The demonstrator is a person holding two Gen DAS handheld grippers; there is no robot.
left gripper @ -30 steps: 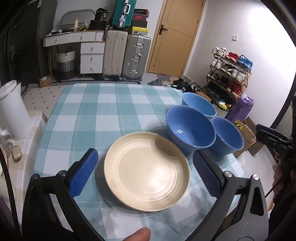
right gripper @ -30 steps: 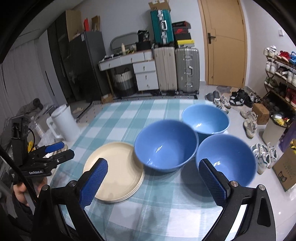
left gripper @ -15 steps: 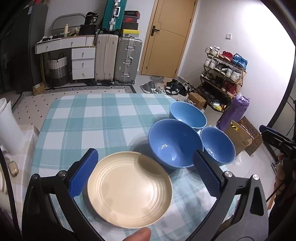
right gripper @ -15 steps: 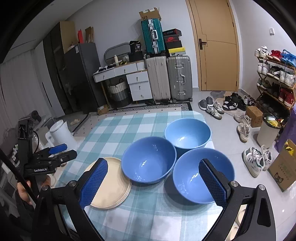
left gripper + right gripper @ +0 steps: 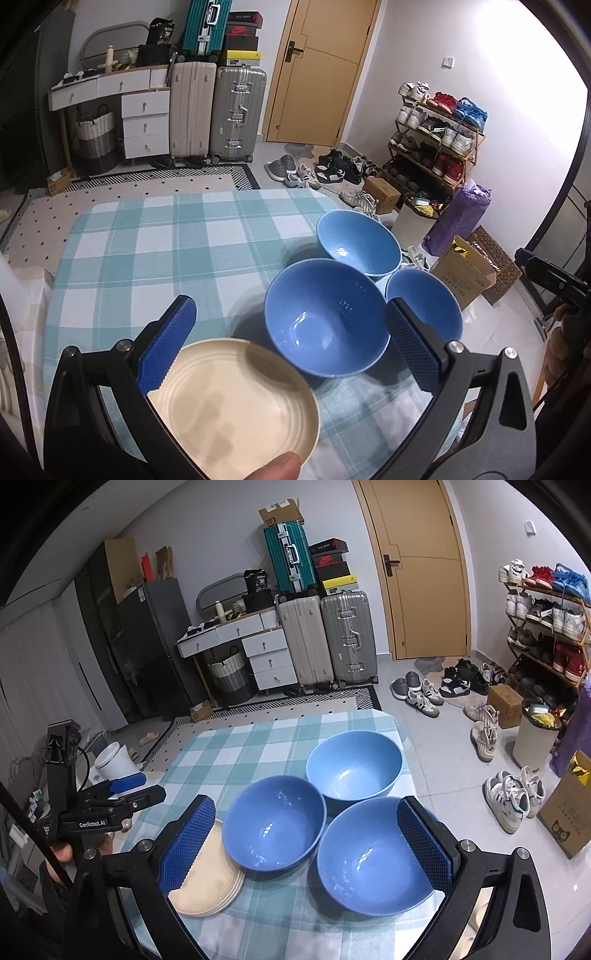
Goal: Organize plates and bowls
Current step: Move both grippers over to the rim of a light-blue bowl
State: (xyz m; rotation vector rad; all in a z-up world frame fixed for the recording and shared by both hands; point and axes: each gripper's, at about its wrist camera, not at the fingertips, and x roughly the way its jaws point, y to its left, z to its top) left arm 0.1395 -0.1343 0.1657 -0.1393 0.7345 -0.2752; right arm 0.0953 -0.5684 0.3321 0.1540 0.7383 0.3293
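1. Three round, glossy blue bowls crowd together right of centre in both views: the far blue bowl (image 5: 354,766) by the edge of the checked teal-and-white cloth surface (image 5: 155,251), the middle blue bowl (image 5: 273,832), and the near blue bowl (image 5: 373,856) at lower right in the right wrist view. Rims look to be touching or just beside each other.
2. A short stack of round cream plates (image 5: 210,878) sits at lower left, tucked against the middle bowl; its top plate fills the bottom of the left wrist view.
3. Left tongs (image 5: 291,345) are spread wide, gripping nothing, above the plate and middle bowl.
4. Right tongs (image 5: 306,843) are likewise spread and empty, framing the middle and near bowls.
5. My read on handling: bowls look stiff, smooth, probably slippery and light; pinch across a rim wall, one pad inside, one outside.
6. Plates sit flat and thin, so catching the top one's lip looks hardest.
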